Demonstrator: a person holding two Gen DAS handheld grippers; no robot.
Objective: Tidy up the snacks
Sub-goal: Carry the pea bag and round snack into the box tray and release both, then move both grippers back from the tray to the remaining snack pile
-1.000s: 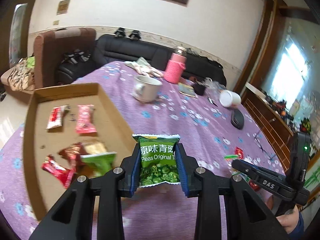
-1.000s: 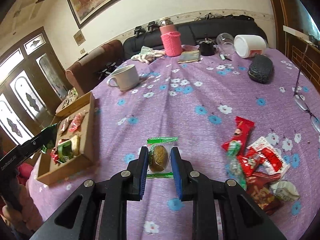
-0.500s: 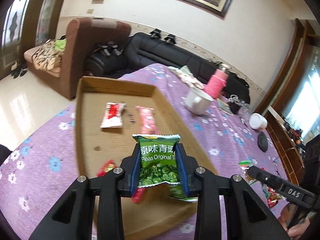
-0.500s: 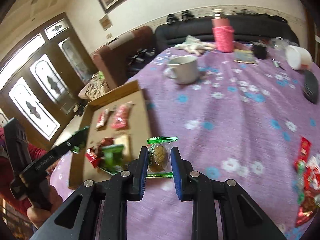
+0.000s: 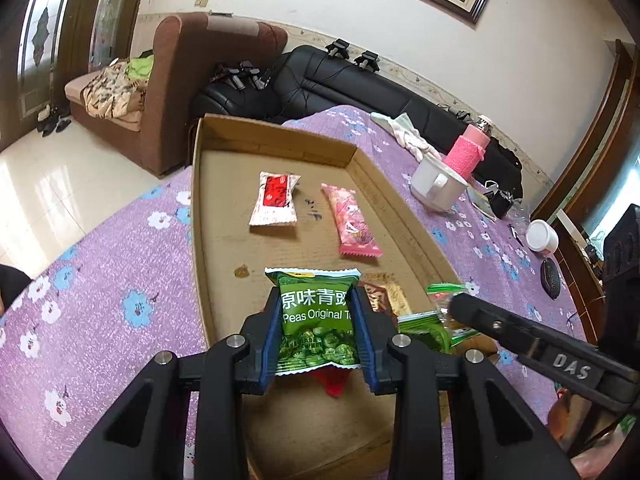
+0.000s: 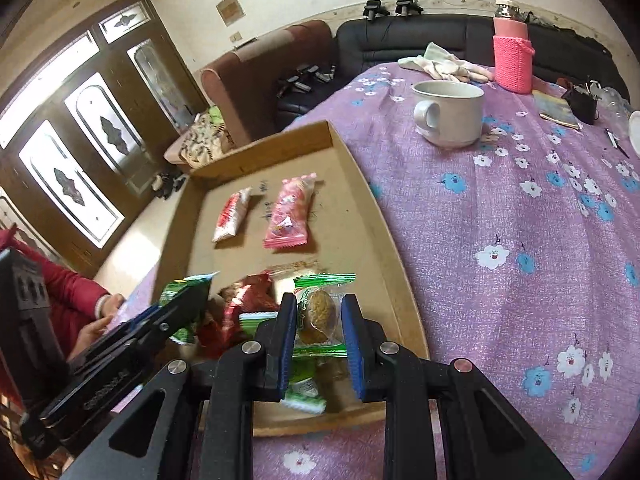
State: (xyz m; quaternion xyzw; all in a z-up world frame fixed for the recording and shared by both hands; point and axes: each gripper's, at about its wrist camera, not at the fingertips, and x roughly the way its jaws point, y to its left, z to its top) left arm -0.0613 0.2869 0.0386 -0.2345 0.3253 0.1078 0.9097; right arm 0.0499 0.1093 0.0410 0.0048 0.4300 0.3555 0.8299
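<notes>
Two handheld grippers hang over a shallow brown cardboard tray [image 5: 276, 148] that sits on the counter's purple flowered cloth [image 6: 520, 216]. The left gripper [image 5: 316, 322] has its jaws clenched on a green packet of peas with white lettering [image 5: 318, 320], held upright above the near half of the tray. The right gripper [image 6: 318, 330] has its jaws clamped on a small clear-wrapped brown round snack with green ends [image 6: 318, 314], above the tray's near right part. On the tray floor lie a white and red sachet [image 5: 276, 200] and, just beside it, a pink wrapped bar [image 5: 352, 222]; nearer the grippers sits a loose heap of red, brown and green wrappers [image 6: 244, 308]. Beyond the tray stand a white ceramic mug [image 6: 450, 114] and a bottle in a pink knitted sleeve [image 6: 514, 58].
</notes>
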